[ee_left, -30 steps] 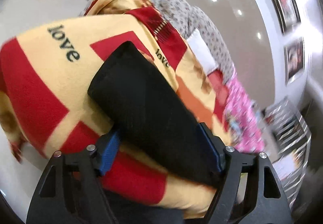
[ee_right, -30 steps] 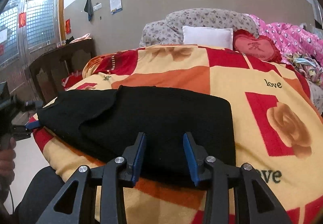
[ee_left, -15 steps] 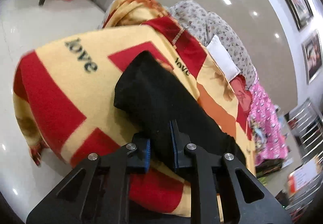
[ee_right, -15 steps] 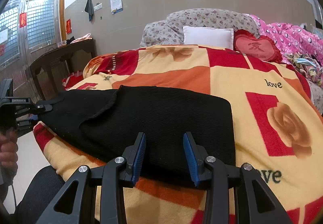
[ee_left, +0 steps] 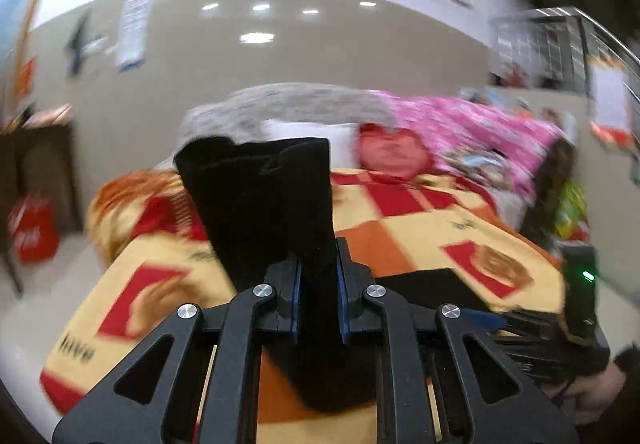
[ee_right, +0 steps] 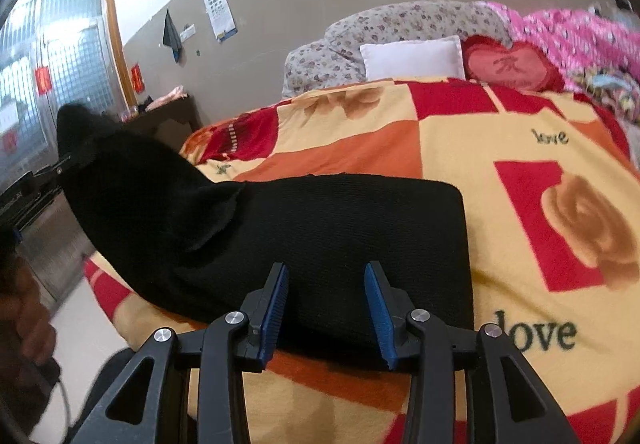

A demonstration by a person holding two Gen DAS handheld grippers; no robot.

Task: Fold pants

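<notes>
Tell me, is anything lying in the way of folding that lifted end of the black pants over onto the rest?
Nothing visible. The left gripper holds the lifted end; the rest of the pants lies bare on the blanket.

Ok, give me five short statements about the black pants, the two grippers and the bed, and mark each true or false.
1. The left gripper is clamped on the black knit pants. True.
2. The right gripper is shut on the pants. False: its jaws stand open, with the fabric's near edge in front of them.
3. The whole garment lies flat on the red, orange and yellow patchwork blanket. False: the end held by the left gripper is lifted off it.
4. A plain white pillow sits at the head of the bed beside a red heart-shaped cushion. True.
5. The blanket carries the printed word "home". False: it reads "love".
</notes>
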